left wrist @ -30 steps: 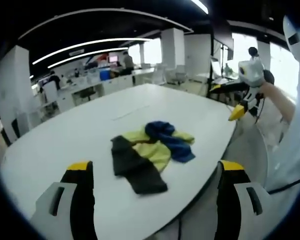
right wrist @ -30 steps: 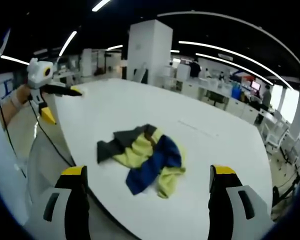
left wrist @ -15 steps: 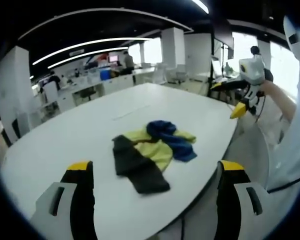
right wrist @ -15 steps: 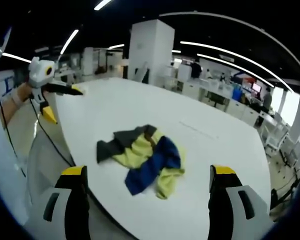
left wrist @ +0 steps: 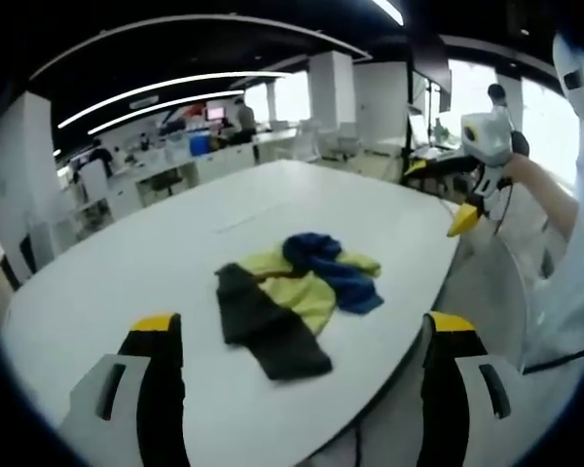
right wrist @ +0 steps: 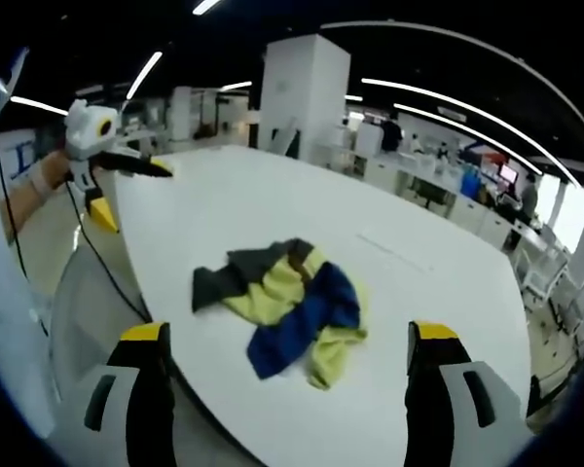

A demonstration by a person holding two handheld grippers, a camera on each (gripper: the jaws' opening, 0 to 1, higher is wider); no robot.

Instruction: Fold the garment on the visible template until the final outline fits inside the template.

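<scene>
A crumpled garment in yellow, blue and dark grey lies in a heap on the white table, near its rounded edge. In the left gripper view my left gripper hovers short of the heap, open, with nothing between its jaws. My right gripper shows at the upper right, held off the table's edge by a hand. In the right gripper view the garment lies ahead of my open right gripper. The left gripper hangs at the upper left beside the table.
A faint straight line marks the table beyond the garment. The table's curved edge runs close below the heap. A white column, desks, chairs and distant people stand behind. A pale sleeve fills the right side.
Both views have shifted slightly with the hands. The garment lies as before, and both grippers stay open away from it.
</scene>
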